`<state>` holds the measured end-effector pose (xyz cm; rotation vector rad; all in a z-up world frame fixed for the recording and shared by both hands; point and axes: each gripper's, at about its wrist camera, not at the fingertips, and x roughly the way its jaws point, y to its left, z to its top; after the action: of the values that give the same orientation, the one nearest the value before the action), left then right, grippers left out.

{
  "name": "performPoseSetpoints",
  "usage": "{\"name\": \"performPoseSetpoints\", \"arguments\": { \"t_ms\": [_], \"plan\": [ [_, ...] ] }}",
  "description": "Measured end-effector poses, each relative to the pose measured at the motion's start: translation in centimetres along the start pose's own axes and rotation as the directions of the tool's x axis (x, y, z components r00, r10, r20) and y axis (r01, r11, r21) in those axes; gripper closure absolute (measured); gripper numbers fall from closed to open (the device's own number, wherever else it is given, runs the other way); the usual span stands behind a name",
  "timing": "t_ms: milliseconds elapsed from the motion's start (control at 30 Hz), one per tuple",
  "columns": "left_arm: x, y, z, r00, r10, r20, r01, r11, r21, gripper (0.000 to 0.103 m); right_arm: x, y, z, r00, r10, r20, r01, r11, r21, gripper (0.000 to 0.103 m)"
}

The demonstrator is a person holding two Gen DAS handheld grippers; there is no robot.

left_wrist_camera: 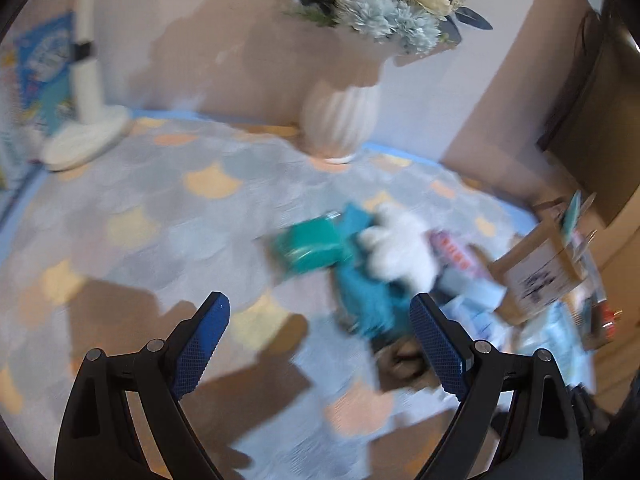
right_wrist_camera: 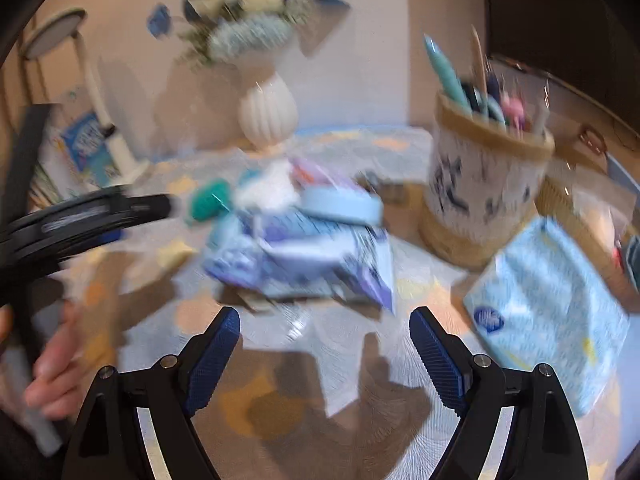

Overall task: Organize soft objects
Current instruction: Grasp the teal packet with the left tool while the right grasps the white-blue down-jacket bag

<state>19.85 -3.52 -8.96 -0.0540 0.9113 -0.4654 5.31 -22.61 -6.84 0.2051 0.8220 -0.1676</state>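
Left tool (left_wrist_camera: 320,320): spread wide, nothing btwn the blue pads; hangs above the bench (left_wrist_camera: 160,208), angled down twd the pile. Prob. held apart so it can drop over a bulky soft item.
Right tool (right_wrist_camera: 325,332): also spread, empty; over bare bench just short of the packs. Looks like a ready-to-pick pose, no contact w/ anything.
Soft pile: heaped mid-bench. White plush (left_wrist_camera: 400,248) sits on top of a teal cloth item (left_wrist_camera: 368,300), w/ a green pack (left_wrist_camera: 308,248) touching its left side. Heaped, not sorted, so task looks barely begun (my read).
Wipe packs (right_wrist_camera: 304,256): blue/purple, stacked crooked in the right view, nearest the right tool. Prob. its first target.
Tissue pack (right_wrist_camera: 552,320): light blue, lies apart at right, just beside the pen holder (right_wrist_camera: 484,184).
Pen holder: upright, full of pens; rigid, so likely not part of the sorting.
Vase (left_wrist_camera: 340,116): white, w/ flowers, at back of bench by the wall; well clear of the pile.
Lamp base (left_wrist_camera: 86,140): back left.
Person's hand (right_wrist_camera: 56,368): low left in right view, gripping the other tool's handle.
Blur: heavy in both views; labels unreadable.
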Motion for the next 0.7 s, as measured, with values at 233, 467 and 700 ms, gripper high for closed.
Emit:
{"name": "performPoseSetpoints", "arguments": {
  "t_ms": [233, 467, 700],
  "plan": [
    [6.7, -1.5, 3.5, 0.993, 0.100, -0.069, -0.098, 0.995, 0.037, 0.012, 1.3, -2.8, 1.9, 0.999, 0.051, -0.018, -0.050, 0.995, 0.082, 0.000],
    [9.3, -1.3, 3.0, 0.992, 0.107, -0.064, -0.105, 0.994, 0.037, 0.052, 5.3, -3.0, 2.3, 0.988, 0.133, -0.083, -0.120, 0.981, 0.149, 0.000],
    [4.8, -1.5, 2.2, 0.993, 0.111, 0.042, -0.114, 0.990, 0.077, 0.052, 6.0, -2.5, 2.2, 0.969, 0.241, -0.053, -0.231, 0.962, 0.149, 0.000]
  ]
}}
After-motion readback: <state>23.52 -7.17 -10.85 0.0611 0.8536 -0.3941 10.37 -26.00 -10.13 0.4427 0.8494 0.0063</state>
